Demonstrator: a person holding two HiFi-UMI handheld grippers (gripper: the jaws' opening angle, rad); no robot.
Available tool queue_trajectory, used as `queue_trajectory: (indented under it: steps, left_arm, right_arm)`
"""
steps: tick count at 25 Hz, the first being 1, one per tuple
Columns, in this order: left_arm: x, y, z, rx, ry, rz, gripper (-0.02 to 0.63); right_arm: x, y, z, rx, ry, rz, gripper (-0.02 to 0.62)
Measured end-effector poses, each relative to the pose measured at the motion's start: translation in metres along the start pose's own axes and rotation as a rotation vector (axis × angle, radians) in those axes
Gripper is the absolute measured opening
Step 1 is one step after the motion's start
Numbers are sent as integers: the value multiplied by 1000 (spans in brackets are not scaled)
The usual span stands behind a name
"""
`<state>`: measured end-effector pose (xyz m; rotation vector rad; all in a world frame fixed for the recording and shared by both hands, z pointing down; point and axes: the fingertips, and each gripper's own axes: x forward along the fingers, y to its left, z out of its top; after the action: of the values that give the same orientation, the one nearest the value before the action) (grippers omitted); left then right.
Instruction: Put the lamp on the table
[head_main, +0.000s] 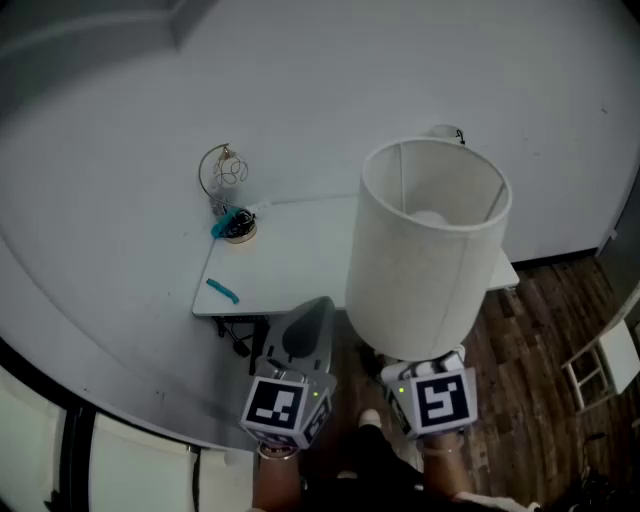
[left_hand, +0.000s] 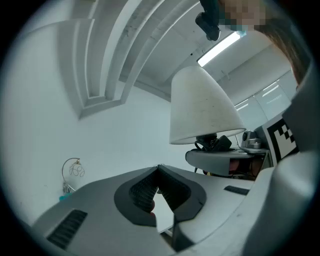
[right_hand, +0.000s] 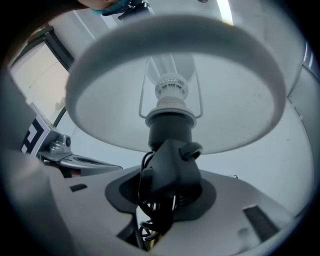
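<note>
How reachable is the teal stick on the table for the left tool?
Likely reachable. The left tool is empty and shut at the near edge of the table; the stick lies bare just left of it, nothing between. The lamp in the right tool hangs off to the right.

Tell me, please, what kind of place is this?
Probably a furnished room, home or studio: a small white table against a plain white wall, a dark wood floor, and a shaded lamp.
</note>
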<state>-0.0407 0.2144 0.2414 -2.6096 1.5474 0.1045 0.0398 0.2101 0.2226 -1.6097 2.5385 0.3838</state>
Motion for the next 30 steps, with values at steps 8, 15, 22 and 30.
queue_trajectory:
  steps: [8,15,22,30]
  left_arm:
    - [0,3,-3,-3,3,-9,-8]
    - [7,13,-12,15,-5,-12,-8]
    - [24,26,-16,-17,18,-7,-8]
    - [45,46,-26,4,14,-10,-8]
  right_arm:
    - [3,0,-5,25,5,-18,144]
    - [15,1,-11,42,8,-15,144]
    - [36,-5,-18,40,9,-18,143]
    - [61,-9,-30,37,22,-13,144]
